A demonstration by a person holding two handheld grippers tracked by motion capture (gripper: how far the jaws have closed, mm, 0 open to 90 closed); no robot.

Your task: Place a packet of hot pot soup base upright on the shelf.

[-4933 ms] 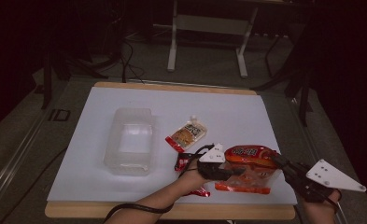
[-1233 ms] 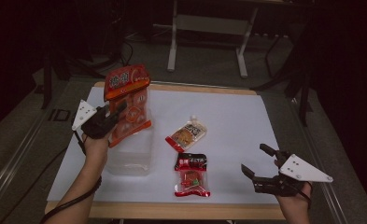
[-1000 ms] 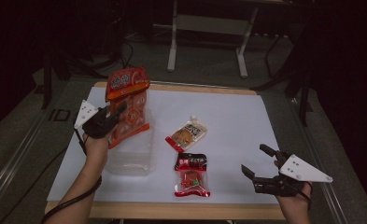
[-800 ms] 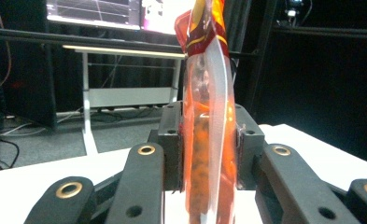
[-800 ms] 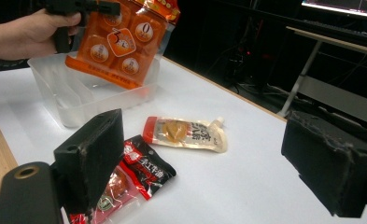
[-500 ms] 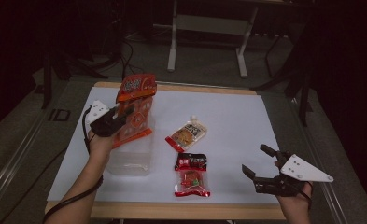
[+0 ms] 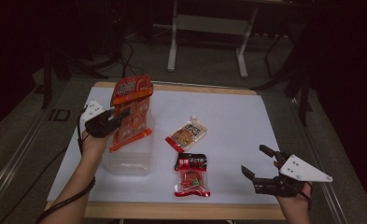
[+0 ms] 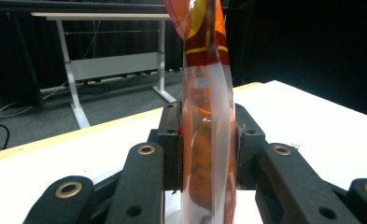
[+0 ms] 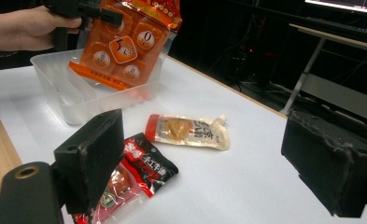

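The orange snack bag (image 7: 130,111) has swung from beside the clear tub (image 7: 127,156) to hang upright over it, pinched in the left tool (image 7: 110,122). It looks ready to lower in. The right tool (image 7: 258,164) waits with jaws apart, well right of the tub.

orange snack bag (image 7: 130,112); upright, lifted; over clear plastic tub (image 7: 127,161)

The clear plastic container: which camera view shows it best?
The high view: the clear plastic container appears whole on the white table, under the orange snack bag. The right gripper view gives its near wall and rim. The left gripper view looks along the bag.
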